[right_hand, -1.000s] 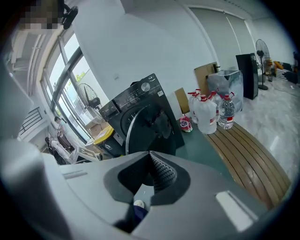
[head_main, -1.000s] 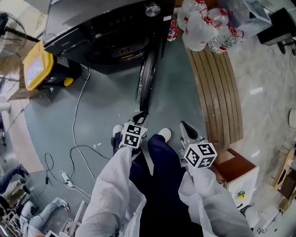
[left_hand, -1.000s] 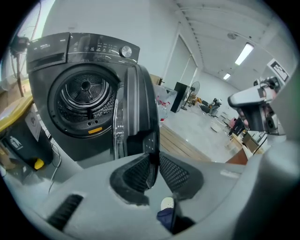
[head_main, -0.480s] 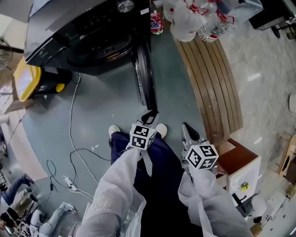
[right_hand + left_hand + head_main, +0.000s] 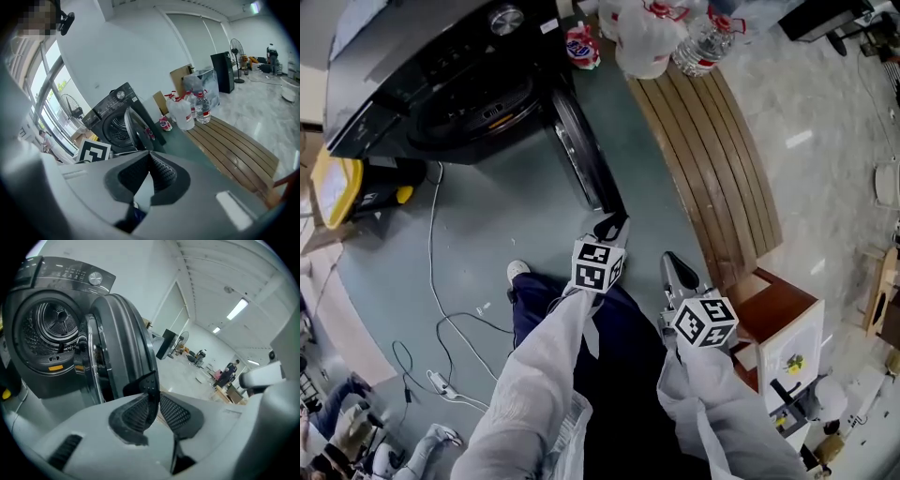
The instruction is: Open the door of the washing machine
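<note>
A person stands facing a dark front-loading washing machine (image 5: 441, 66) whose round door (image 5: 581, 155) is swung out from the front, roughly square to it, leaving the drum (image 5: 49, 329) in plain view. The left gripper (image 5: 611, 227) hovers just beside the door's free edge, its jaws drawn together with nothing between them; whether a tip touches the door cannot be told. The right gripper (image 5: 675, 270) hangs lower and further right, well apart from the machine, its jaws likewise pressed together on nothing. A low platform of wooden slats (image 5: 722, 159) runs along the right of the machine, with water bottles (image 5: 652, 33) at its far end, and a white cable (image 5: 441, 272) trails over the green floor to the left. By the look of it, the opening is all but done, since the door is well clear of its frame. At most, what remains is a light sideways push on the free edge from the left gripper if a wider swing is wanted, minding the platform near on that side, and then drawing the gripper clear.
</note>
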`<action>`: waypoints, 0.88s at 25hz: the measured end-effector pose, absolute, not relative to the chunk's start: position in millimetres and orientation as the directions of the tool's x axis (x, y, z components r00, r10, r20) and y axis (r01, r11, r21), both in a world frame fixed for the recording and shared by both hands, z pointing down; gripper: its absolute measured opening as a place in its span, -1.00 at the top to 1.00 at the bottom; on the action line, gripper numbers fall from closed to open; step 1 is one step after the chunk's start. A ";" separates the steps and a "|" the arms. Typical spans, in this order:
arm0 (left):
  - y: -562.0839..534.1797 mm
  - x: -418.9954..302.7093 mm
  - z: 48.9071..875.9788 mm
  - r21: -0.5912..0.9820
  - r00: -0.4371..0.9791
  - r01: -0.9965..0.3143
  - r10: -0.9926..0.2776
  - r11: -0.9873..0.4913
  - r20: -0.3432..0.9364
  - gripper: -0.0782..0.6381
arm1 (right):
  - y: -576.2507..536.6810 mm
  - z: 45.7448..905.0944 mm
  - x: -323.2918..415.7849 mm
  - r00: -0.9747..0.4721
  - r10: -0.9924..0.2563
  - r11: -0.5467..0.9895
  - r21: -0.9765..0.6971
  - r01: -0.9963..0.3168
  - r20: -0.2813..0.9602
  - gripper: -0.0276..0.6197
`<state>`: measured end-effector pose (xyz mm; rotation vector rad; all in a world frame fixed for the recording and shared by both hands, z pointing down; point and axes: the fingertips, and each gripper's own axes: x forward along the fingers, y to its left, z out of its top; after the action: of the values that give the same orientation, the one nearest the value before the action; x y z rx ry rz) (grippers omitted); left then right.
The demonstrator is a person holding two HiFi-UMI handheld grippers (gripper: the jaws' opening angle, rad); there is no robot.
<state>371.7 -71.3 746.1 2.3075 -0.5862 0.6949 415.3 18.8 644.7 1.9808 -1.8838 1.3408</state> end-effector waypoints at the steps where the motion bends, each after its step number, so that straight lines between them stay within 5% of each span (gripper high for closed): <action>1: -71.7 377.2 745.9 0.458 0.764 -0.562 -0.220 -0.688 0.607 0.55 | 20.8 644.6 417.7 -0.146 -0.761 -0.238 -0.481 -0.844 0.632 0.89; 15: -70.5 429.9 740.7 0.470 0.801 -0.492 -0.169 -0.732 0.574 0.69 | 54.3 645.7 433.7 -0.120 -0.773 -0.268 -0.492 -0.828 0.623 0.89; 19: -54.1 423.0 728.1 0.442 0.811 -0.422 -0.111 -0.791 0.575 0.42 | 53.8 639.8 429.6 -0.130 -0.789 -0.258 -0.515 -0.817 0.601 0.89; 22: -55.4 399.3 713.1 0.465 0.812 -0.451 -0.134 -0.762 0.568 0.40 | 40.4 626.4 423.1 -0.141 -0.813 -0.232 -0.535 -0.813 0.566 0.89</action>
<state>399.3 -55.4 713.1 2.3886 -0.4298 0.6888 423.1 40.4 626.4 2.0592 -1.9472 1.3554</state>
